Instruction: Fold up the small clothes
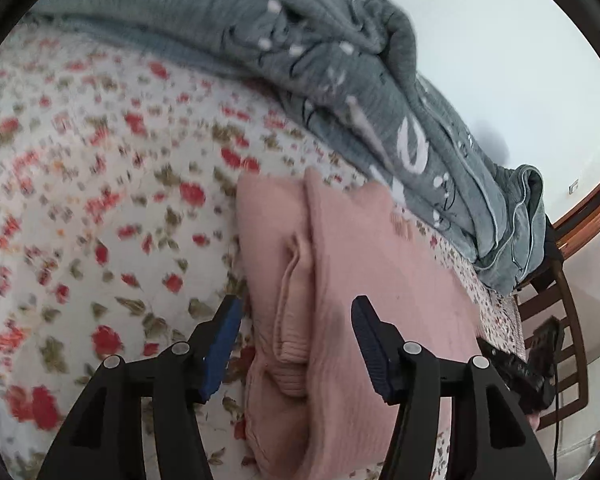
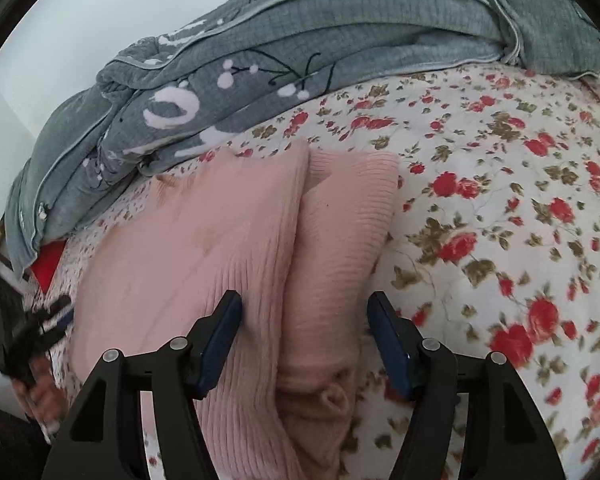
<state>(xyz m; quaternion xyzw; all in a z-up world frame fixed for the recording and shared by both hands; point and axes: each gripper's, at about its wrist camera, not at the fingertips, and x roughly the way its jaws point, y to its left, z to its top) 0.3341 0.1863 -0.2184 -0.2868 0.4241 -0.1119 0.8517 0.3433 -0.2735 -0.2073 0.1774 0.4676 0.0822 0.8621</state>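
Pink knit sweater (image 2: 236, 248), half-folded on floral sheet (image 2: 500, 200); left gripper (image 1: 296, 320) and right gripper (image 2: 304, 316) both released, empty; risk: 12 o'clock fold slipping apart

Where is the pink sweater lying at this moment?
The pink sweater lies folded on the floral bedsheet, just below the grey blanket. In both wrist views it sits ahead of the open claws.

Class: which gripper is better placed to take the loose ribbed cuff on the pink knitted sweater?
Left, probably. The left gripper has the cuff between its open jaws on the pink knitted sweater; the right gripper is past it.
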